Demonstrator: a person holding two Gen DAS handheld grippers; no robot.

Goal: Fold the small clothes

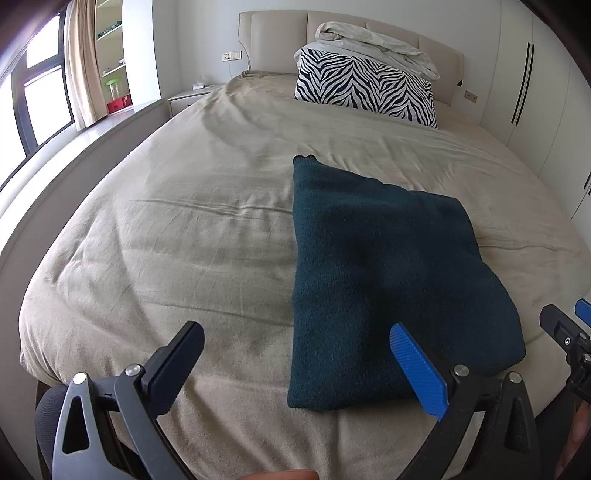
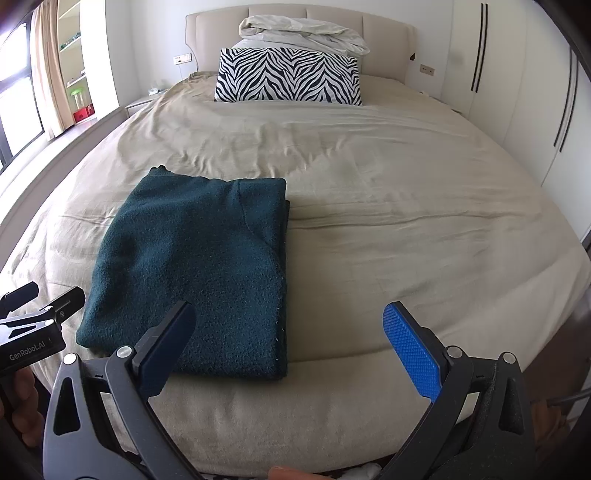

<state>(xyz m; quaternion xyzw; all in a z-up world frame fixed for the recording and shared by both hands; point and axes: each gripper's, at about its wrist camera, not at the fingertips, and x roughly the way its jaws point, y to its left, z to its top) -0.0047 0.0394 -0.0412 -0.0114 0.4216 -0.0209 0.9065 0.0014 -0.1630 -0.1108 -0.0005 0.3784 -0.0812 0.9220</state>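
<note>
Right wrist view: folded teal sweater (image 2: 195, 273) flat on bed (image 2: 406, 229), long axis toward headboard (image 2: 295, 22); both hand-held grippers agape.

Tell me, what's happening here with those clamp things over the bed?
A person is holding two hand-held grippers to fold small clothes on a bed. A dark green knitted garment already lies folded into a neat rectangle near the foot of the bed. Both the left gripper and the right gripper hover open just above the near edge, gripping nothing. A zebra-striped pillow with a bundled blanket on top sits at the headboard.
</note>
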